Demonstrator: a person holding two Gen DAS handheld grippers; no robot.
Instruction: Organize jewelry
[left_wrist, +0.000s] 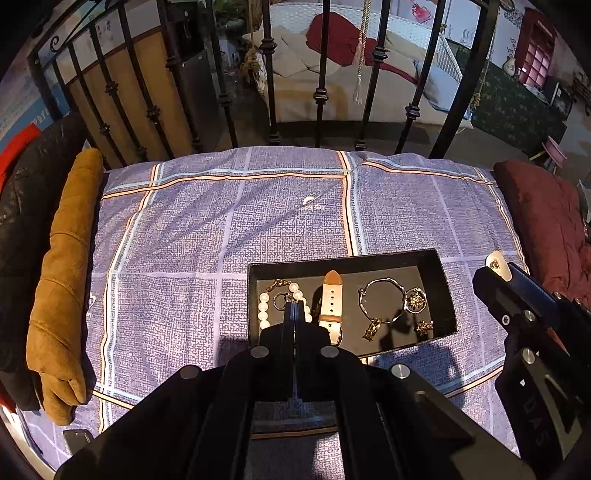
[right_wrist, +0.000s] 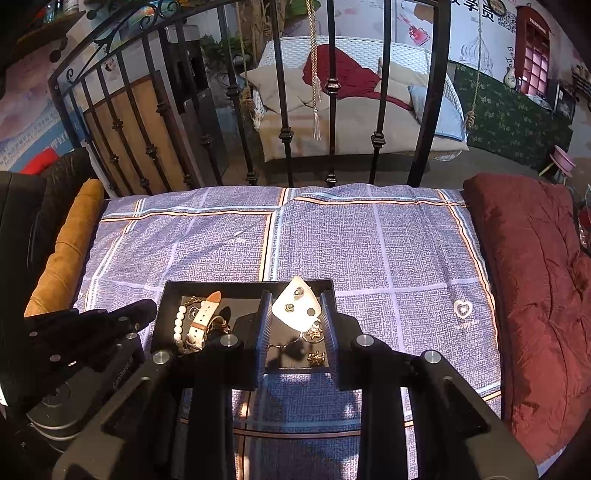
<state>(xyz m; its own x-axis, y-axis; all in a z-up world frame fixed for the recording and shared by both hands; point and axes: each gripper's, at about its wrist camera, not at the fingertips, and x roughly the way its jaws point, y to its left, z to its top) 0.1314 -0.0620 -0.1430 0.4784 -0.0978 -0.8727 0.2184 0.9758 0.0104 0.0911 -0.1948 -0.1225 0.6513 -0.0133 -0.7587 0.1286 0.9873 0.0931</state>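
Observation:
A black tray (left_wrist: 445, 295) lies on the purple plaid bedspread (left_wrist: 207, 221). In it are a pearl bracelet (left_wrist: 263, 306), a watch with a white and tan strap (left_wrist: 331, 301), a silver bangle (left_wrist: 380, 299), a round flower piece (left_wrist: 415, 300) and small gold charms (left_wrist: 373, 328). My left gripper (left_wrist: 294, 305) is shut, its tips low over the pearl bracelet beside a small ring (left_wrist: 279, 301). Over the tray's right half, my right gripper (right_wrist: 295, 300) is shut on a white earring card (right_wrist: 295, 312) that carries studs. The tray (right_wrist: 240, 285) also shows gold flower earrings (right_wrist: 317, 357) under the card.
A tan suede garment (left_wrist: 62, 280) and a black jacket (left_wrist: 22, 221) lie along the bed's left side. A maroon quilt (right_wrist: 535, 277) lies on the right. A black iron rail (left_wrist: 321, 96) closes the far end.

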